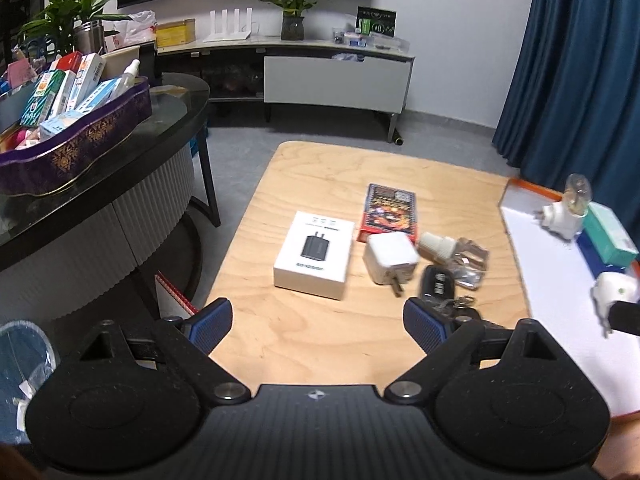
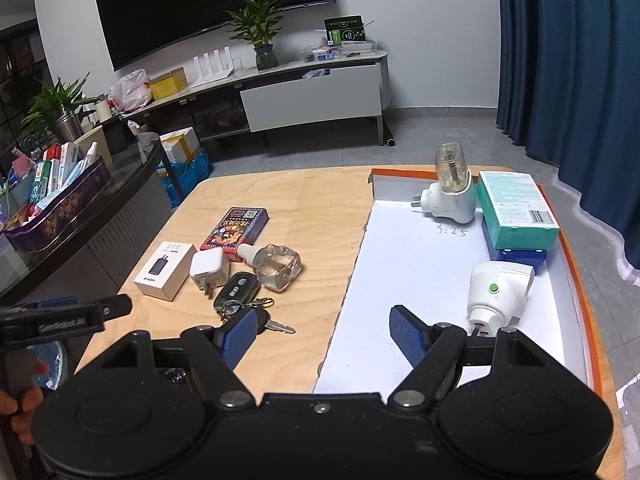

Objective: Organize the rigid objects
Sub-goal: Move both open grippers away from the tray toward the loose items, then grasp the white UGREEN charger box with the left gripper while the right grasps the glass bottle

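Note:
On the wooden table (image 1: 320,184) lie a white charger box (image 1: 314,254), a red card box (image 1: 390,212), a white plug adapter (image 1: 390,258), a clear glass bottle (image 1: 456,254) and a black car key (image 1: 436,284) with a key ring. My left gripper (image 1: 318,326) hovers open in front of them, holding nothing. My right gripper (image 2: 324,336) is open and empty over the left edge of the white tray (image 2: 400,280). In the tray are a white plug with a green button (image 2: 498,288), a plug-in vaporizer (image 2: 448,196) and a teal box (image 2: 516,210) stacked on a blue box (image 2: 516,258).
A dark glass side table (image 1: 120,168) with a purple tin (image 1: 76,148) full of packets stands to the left. A TV cabinet (image 1: 336,76) runs along the far wall and blue curtains (image 1: 580,60) hang at the right. A hand (image 2: 24,408) shows at the lower left.

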A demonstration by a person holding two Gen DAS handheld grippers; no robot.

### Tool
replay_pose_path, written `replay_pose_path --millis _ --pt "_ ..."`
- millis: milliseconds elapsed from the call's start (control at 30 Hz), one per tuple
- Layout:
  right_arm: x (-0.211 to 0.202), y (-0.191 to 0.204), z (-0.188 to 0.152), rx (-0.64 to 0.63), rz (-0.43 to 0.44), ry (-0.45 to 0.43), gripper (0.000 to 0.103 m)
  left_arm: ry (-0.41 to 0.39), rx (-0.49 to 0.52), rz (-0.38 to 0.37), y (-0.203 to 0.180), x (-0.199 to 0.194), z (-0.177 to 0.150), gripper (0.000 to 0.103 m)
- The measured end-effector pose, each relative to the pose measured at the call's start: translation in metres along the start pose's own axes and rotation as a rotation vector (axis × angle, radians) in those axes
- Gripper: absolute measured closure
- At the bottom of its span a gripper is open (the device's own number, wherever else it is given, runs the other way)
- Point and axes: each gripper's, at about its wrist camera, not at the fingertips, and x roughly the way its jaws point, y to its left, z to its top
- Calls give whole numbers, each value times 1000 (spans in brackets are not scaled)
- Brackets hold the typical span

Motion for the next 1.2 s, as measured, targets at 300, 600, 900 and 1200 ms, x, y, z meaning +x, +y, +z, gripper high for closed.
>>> replay_pose_path --millis 300,600,900,1200 --pt "22 2 1 -6 6 30 15 40 61 7 4 52 18 9" --pt "52 5 14 -16 10 61 15 45 124 10 3 88 27 17" --pt "97 22 41 -111 37 78 15 21 138 -60 6 95 27 44" --pt "159 44 50 -253 53 162 17 -18 70 -83 11 87 33 44"
